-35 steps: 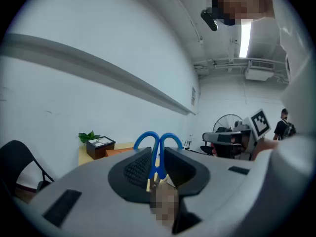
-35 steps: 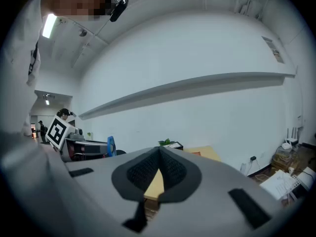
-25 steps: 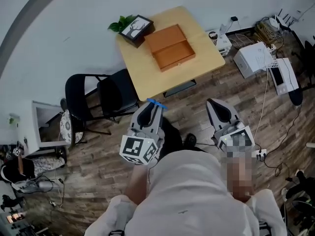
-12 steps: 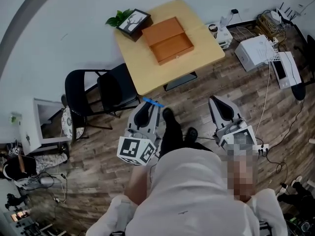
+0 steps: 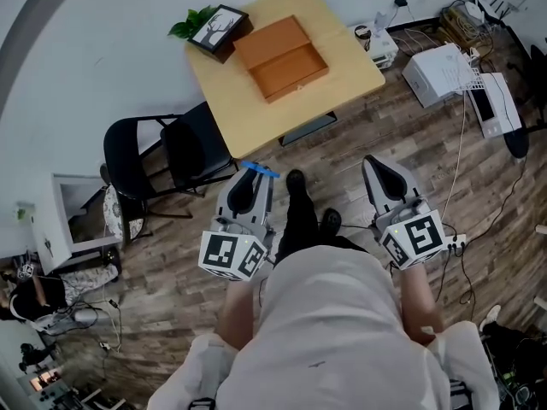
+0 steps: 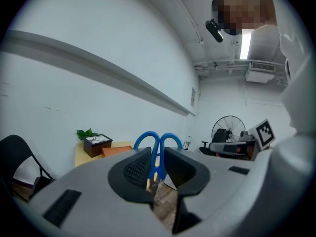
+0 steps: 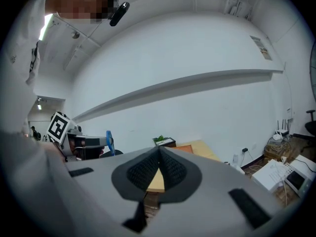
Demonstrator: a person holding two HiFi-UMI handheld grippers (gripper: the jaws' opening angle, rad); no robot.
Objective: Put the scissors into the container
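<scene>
My left tongs (image 6: 158, 168) pinch the blue-handled metal scissors (image 6: 158, 141), whose two handle loops stand up past the pads. My right tongs (image 7: 159, 166) are pressed together with nothing between them. Both hang over the wooden floor (image 5: 359, 143), well apart from the light wooden table (image 5: 256, 122). On that table lies the open orange wooden box (image 5: 282, 58), its two shallow halves side by side, each showing only bare orange bottom. Just beside it, at the table's corner, stands a black-framed picture (image 5: 218, 29) with a green plant (image 5: 190, 22).
</scene>
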